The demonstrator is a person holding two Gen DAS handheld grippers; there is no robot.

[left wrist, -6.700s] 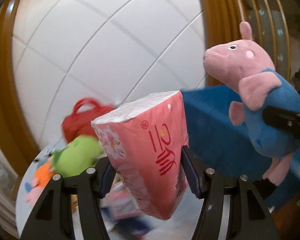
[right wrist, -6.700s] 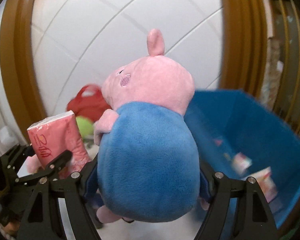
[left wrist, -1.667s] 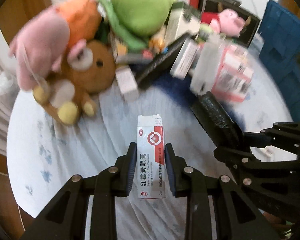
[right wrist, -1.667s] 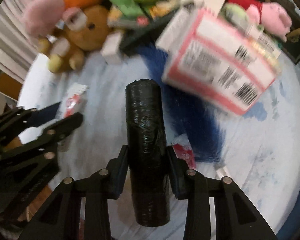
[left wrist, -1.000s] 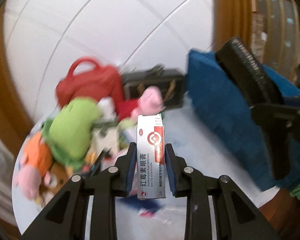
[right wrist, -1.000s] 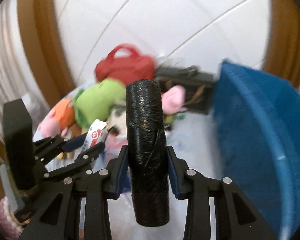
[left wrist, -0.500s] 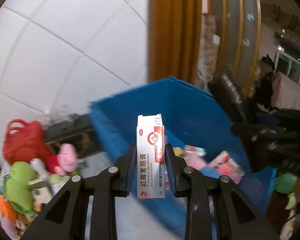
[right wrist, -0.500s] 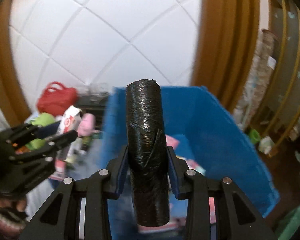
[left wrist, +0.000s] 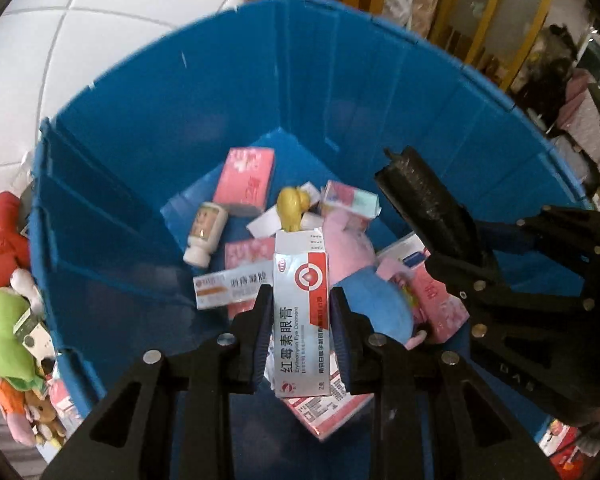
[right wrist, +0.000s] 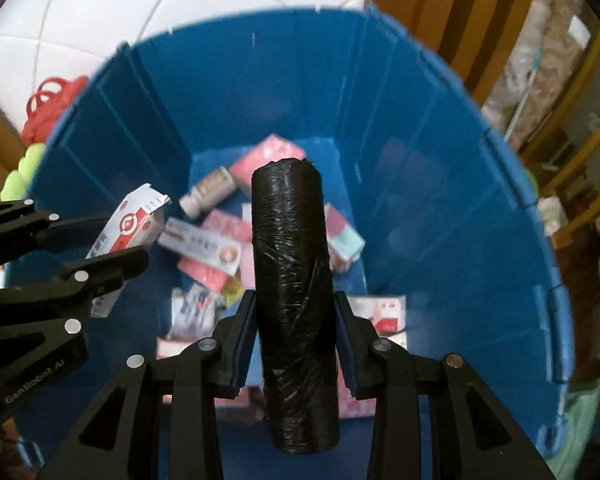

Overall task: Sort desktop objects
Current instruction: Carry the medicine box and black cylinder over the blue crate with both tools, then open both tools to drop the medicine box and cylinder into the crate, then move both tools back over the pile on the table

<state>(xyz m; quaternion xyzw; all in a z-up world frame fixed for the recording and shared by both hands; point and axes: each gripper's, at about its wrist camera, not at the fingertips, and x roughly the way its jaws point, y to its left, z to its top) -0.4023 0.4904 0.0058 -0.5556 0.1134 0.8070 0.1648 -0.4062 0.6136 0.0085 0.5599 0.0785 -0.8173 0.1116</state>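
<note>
My left gripper (left wrist: 300, 312) is shut on a white and red ointment box (left wrist: 301, 312) and holds it above the open blue bin (left wrist: 340, 80). My right gripper (right wrist: 296, 320) is shut on a black wrapped roll (right wrist: 292, 288), also above the bin (right wrist: 440, 140). The roll (left wrist: 428, 208) and right gripper show at the right of the left wrist view. The ointment box (right wrist: 128, 236) and left gripper show at the left of the right wrist view. In the bin lie pink tissue packs (left wrist: 246, 180), a white bottle (left wrist: 204, 236), boxes and the pink and blue plush pig (left wrist: 364, 280).
Left of the bin, a green plush (left wrist: 8, 328), a red bag (left wrist: 0, 248) and other toys lie on the table. Behind the bin stand a white tiled wall (left wrist: 100, 20) and wooden frames (right wrist: 460, 12).
Both grippers carried their items from the table over to the bin and now tilt down into it. The bin's inside fills both views.
</note>
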